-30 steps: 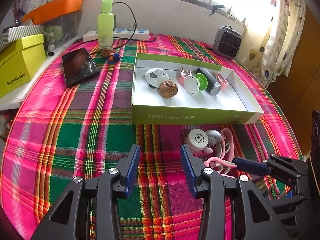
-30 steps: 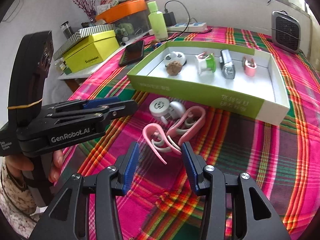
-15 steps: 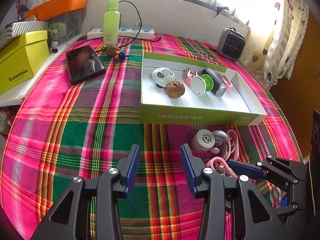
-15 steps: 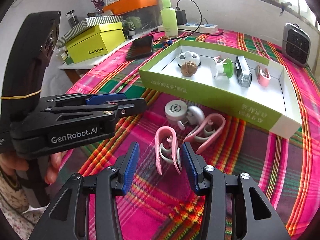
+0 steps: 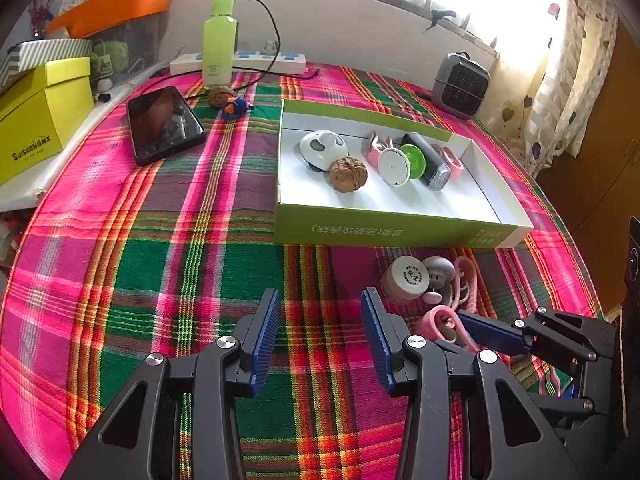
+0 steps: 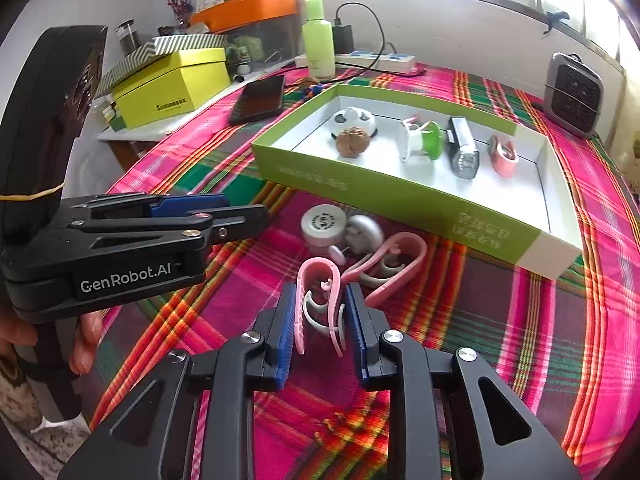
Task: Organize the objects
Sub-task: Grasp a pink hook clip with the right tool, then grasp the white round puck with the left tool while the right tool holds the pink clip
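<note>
Right gripper point(image 6: 320, 312) has closed on one pink clip point(image 6: 320, 292)

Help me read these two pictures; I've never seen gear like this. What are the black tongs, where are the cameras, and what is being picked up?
There is no robot here. A person holds a hand-operated claw in each hand, and each claw carries a wide-angle camera looking forward along its two blue-padded fingers. So one picture is the left claw's own view and the other is the right claw's.

The left claw is open over the plaid tablecloth, holding nothing. The right claw has closed onto a pink clip lying on the cloth.

Beside it lie a second pink clip and a small white round container. Behind them is a green tray that holds a walnut, a small flashlight and other bits.
</note>
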`<state>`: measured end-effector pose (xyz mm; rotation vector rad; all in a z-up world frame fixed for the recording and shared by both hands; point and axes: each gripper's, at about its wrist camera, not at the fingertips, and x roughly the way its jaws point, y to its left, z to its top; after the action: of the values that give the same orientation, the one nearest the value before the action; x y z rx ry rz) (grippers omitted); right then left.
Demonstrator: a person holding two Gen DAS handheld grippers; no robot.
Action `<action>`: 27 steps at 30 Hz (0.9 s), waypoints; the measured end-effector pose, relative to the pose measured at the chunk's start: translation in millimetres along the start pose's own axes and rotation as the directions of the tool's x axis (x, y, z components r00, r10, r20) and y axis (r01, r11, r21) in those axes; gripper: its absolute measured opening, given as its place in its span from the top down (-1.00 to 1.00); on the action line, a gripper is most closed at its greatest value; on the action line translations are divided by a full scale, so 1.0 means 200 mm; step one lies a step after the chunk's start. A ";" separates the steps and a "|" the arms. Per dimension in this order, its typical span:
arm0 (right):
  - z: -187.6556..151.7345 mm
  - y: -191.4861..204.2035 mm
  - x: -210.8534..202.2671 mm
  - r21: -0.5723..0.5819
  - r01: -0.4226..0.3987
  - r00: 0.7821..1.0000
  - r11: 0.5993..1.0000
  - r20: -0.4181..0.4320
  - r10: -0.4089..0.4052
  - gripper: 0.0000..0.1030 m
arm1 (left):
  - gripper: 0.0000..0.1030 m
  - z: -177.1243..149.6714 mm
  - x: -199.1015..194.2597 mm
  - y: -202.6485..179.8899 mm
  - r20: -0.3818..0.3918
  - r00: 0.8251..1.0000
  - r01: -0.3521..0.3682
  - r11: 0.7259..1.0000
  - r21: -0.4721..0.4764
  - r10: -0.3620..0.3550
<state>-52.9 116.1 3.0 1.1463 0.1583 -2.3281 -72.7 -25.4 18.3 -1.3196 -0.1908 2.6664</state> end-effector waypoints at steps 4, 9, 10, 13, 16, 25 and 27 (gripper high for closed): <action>-0.01 -0.02 -0.02 0.015 0.016 1.000 1.000 0.002 -0.016 0.51 | 0.21 0.00 0.01 -0.02 -0.003 1.000 0.009 1.000 0.004 -0.009; -0.03 -0.07 -0.04 0.060 0.023 1.000 0.998 0.009 -0.023 0.51 | 0.21 0.01 0.01 -0.03 -0.009 1.000 0.026 1.000 0.011 -0.026; -0.03 -0.07 -0.04 0.067 0.028 1.000 0.997 0.009 -0.029 0.51 | 0.21 0.01 0.02 -0.03 -0.010 0.999 0.032 0.999 0.011 -0.032; -0.04 -0.10 -0.05 0.080 0.053 0.999 0.995 0.008 -0.053 0.51 | 0.20 0.01 0.02 -0.04 -0.009 0.998 0.055 0.998 0.015 -0.055; -0.05 -0.11 -0.07 0.088 0.068 0.998 0.994 0.008 -0.069 0.51 | 0.16 0.02 0.02 -0.06 -0.007 0.997 0.071 0.997 0.020 -0.071; -0.09 -0.15 -0.11 0.100 0.104 0.995 0.989 -0.001 -0.104 0.51 | 0.13 0.04 0.05 -0.11 -0.011 0.993 0.114 0.993 0.040 -0.113; -0.10 -0.15 -0.12 0.107 0.101 0.995 0.989 0.001 -0.102 0.51 | 0.13 0.05 0.06 -0.12 -0.015 0.993 0.115 0.992 0.048 -0.115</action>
<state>-43.3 157.8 4.4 1.2082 0.0932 -2.4553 -84.8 0.5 19.5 -1.2699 -0.1933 2.5507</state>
